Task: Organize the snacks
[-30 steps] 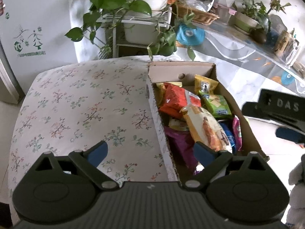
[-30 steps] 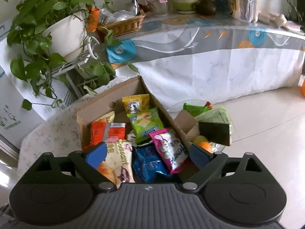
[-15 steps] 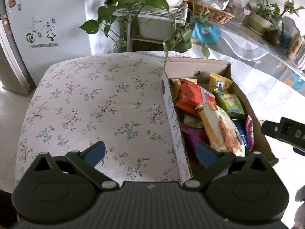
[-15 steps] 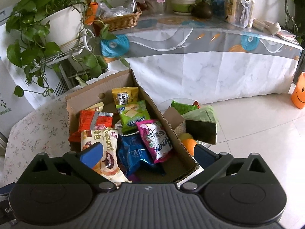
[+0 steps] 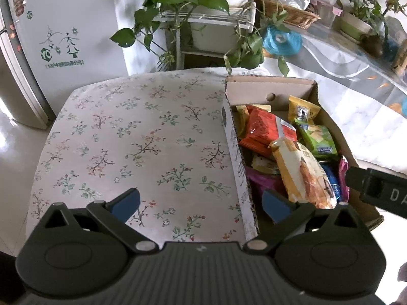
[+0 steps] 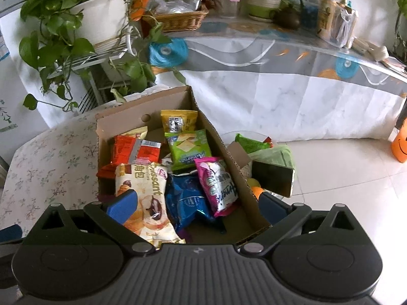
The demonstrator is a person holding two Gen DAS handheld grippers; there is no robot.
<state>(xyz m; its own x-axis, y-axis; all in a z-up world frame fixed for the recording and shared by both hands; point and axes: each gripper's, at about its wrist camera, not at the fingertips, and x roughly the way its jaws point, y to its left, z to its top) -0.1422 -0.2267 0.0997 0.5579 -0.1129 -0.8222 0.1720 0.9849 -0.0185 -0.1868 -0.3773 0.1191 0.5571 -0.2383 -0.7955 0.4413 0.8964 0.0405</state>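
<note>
Both the left gripper point(image 5: 201, 203) and right gripper point(image 6: 197, 204) hover spread wide, their jaws having just been opening, nothing between them. The snacks sit jumbled in the cardboard box point(image 6: 119, 122) at the cloth's three o'clock edge. The croissant pack point(image 6: 145, 193) overlaps the blue bag point(image 6: 185, 198), so a careless grab might drag neighbours or crush it.

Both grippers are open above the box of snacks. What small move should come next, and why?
Probably lower the right gripper onto the croissant pack. It lies on top of the other snacks in the cardboard box, nearest the open, empty jaws. The floral tablecloth beside the box offers room to set it down.
</note>
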